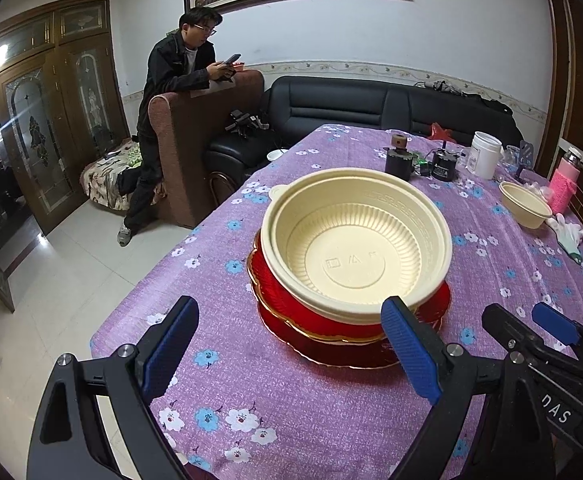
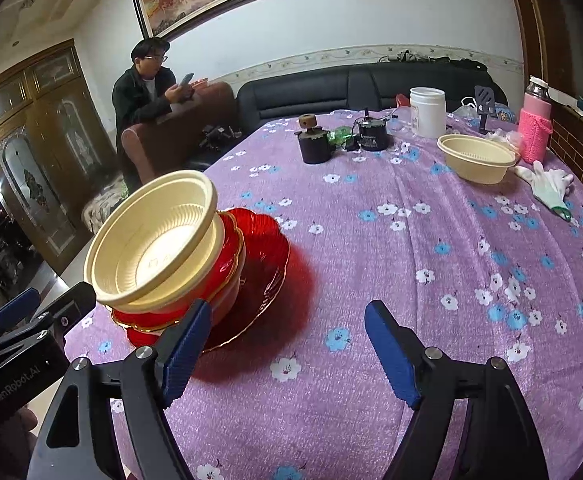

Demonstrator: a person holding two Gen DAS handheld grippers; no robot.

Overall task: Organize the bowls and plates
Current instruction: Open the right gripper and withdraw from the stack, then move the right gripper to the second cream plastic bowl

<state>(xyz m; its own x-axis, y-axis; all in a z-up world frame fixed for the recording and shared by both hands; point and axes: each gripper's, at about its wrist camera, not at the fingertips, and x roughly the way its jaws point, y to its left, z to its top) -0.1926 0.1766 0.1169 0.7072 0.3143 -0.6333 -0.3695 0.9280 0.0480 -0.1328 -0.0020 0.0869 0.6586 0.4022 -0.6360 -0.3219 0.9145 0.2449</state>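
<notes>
Cream plastic tops the stack in front of you: a large cream bowl (image 1: 355, 248) sits nested in another cream bowl, and these rest on red plates (image 1: 331, 332) with gilt scalloped rims, all on the purple flowered tablecloth (image 1: 291, 420). In your left wrist view the stack lies at about 12 o'clock, just beyond the fingers. Your left gripper (image 1: 291, 348) is spread wide and holds nothing; its right finger (image 1: 411, 352) overlaps the near rim of the stack at 1 o'clock, though you cannot tell whether it touches.

In your right wrist view the same stack sits at about 10 o'clock, and the cream bowls (image 2: 151, 240) look tilted toward the camera. Your right gripper (image 2: 287, 352) is also released and bare, with only tablecloth between its fingers; its left finger (image 2: 183, 352) crosses in front of the lower red plate (image 2: 259, 280).

A second, smaller cream bowl (image 2: 477, 160) stands well apart at about 1 o'clock in that view, just beside a white glove (image 2: 547, 184) and near a pink bottle (image 2: 535, 120). A white jar (image 2: 427, 112) and two dark motor-like objects (image 2: 315, 140) stand at the far end of the table. Beyond it, a man (image 1: 171, 120) leans on a brown armchair (image 1: 203, 140) holding a phone.
</notes>
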